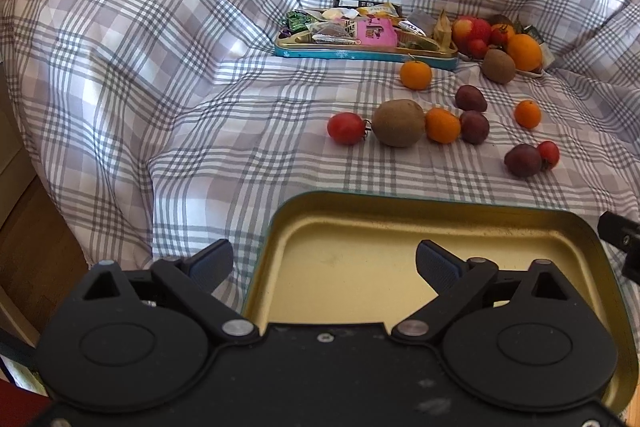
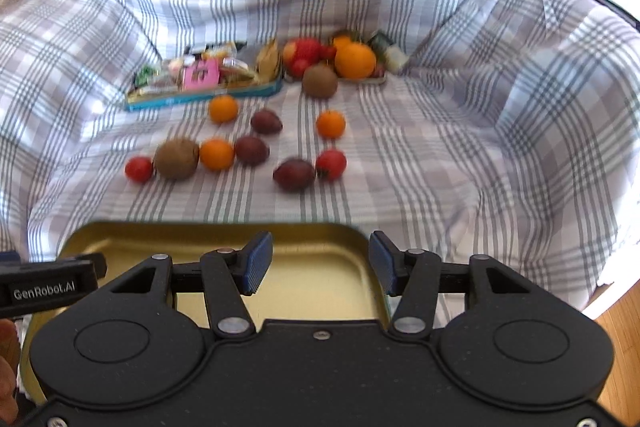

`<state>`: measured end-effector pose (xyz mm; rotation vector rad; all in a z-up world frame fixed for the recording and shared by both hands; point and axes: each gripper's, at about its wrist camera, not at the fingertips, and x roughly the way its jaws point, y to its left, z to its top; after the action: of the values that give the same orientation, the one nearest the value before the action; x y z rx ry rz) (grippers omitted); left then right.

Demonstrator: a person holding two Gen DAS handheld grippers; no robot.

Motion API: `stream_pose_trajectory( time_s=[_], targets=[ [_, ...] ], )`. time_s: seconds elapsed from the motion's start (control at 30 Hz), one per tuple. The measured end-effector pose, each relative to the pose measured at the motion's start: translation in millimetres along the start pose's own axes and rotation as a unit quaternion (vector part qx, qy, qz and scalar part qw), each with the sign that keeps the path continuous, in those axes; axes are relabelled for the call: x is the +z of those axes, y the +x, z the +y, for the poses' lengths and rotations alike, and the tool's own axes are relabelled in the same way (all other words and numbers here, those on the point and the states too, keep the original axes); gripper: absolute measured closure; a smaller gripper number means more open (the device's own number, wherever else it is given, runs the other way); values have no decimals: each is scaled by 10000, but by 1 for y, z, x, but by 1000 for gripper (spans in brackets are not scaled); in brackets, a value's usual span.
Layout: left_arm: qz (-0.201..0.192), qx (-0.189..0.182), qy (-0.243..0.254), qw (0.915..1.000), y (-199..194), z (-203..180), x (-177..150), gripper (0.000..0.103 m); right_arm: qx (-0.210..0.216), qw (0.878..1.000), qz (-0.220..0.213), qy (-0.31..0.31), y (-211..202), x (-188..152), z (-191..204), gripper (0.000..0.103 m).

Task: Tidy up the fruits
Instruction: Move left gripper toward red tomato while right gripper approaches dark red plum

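Note:
An empty gold tin tray [image 1: 360, 211] lies on the checked cloth close in front of both grippers; it also shows in the right wrist view [image 2: 320, 267]. My left gripper [image 1: 324, 263] is open over the tray's left rim. My right gripper [image 2: 320, 263] is open over the tray's right rim. Loose fruit lies beyond: a kiwi [image 1: 398, 123], a tomato [image 1: 346, 128], oranges [image 1: 442, 125] [image 1: 416, 75] [image 1: 527, 113], dark plums [image 1: 474, 127] [image 1: 522, 160] and a second tomato [image 1: 549, 154]. The same fruit shows blurred in the right wrist view, such as the kiwi [image 2: 176, 159].
A blue tin of sweets [image 1: 360, 39] stands at the back. Beside it a small dish [image 1: 532, 73] is piled with an apple, an orange, a kiwi and tomatoes. The cloth rises in folds all round. Wooden floor [image 1: 36, 259] shows at the left.

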<state>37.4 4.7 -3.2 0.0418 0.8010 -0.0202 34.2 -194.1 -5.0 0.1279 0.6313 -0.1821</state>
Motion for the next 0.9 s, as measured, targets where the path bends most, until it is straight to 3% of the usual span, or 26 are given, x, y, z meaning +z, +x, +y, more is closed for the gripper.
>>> stream_pose_trajectory(
  time_s=[0.1, 0.33, 0.57, 0.9],
  targets=[
    [131, -57, 151, 9998, 12, 1, 4, 3, 4, 10000, 41, 4, 10, 5, -3, 44],
    [282, 316, 396, 9983, 41, 5, 6, 3, -159, 9987, 465, 160, 43, 14, -16, 44],
    [389, 539, 665, 9956, 67, 3, 15, 3, -175, 9978, 594, 216, 62, 29, -18, 44],
    [631, 722, 494, 9942, 103, 15, 23, 3, 108, 9972, 739, -35, 89, 42, -2, 44]
  ],
)
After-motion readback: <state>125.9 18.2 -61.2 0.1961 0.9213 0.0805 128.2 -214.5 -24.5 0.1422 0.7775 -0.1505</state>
